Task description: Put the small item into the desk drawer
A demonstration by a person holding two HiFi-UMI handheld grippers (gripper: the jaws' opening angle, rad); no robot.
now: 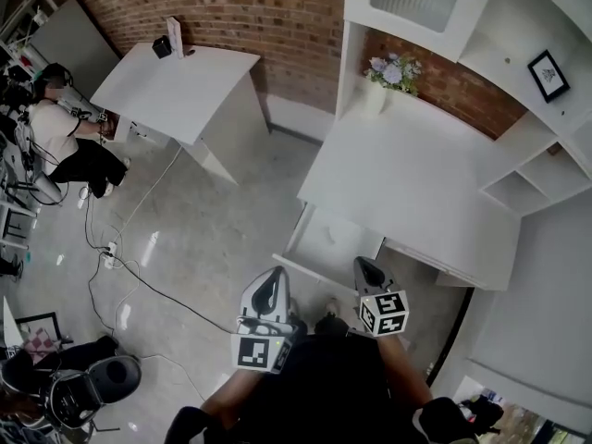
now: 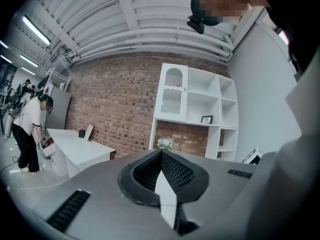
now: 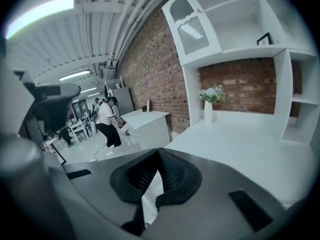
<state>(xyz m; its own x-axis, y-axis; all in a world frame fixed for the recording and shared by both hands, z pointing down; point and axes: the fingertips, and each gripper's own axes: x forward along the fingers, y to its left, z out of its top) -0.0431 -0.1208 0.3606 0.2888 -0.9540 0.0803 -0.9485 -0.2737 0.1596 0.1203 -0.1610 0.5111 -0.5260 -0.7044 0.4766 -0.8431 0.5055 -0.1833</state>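
The white desk (image 1: 416,183) has its drawer (image 1: 319,246) pulled out toward me, with a pale inside. I cannot make out any small item in any view. My left gripper (image 1: 271,289) hovers just in front of the drawer's near left corner, and my right gripper (image 1: 368,271) is at its near right corner. In the left gripper view the left gripper (image 2: 161,152) has its fingertips touching with nothing between them. The right gripper (image 3: 159,149) is likewise shut and empty, pointing over the desk top (image 3: 250,144).
A vase of flowers (image 1: 392,72) stands at the desk's back left, under a white shelf unit (image 1: 518,26) with a framed picture (image 1: 548,74). A second white table (image 1: 176,86) is far left, beside a person (image 1: 55,128). Cables (image 1: 111,252) and a chair (image 1: 92,382) are on the floor.
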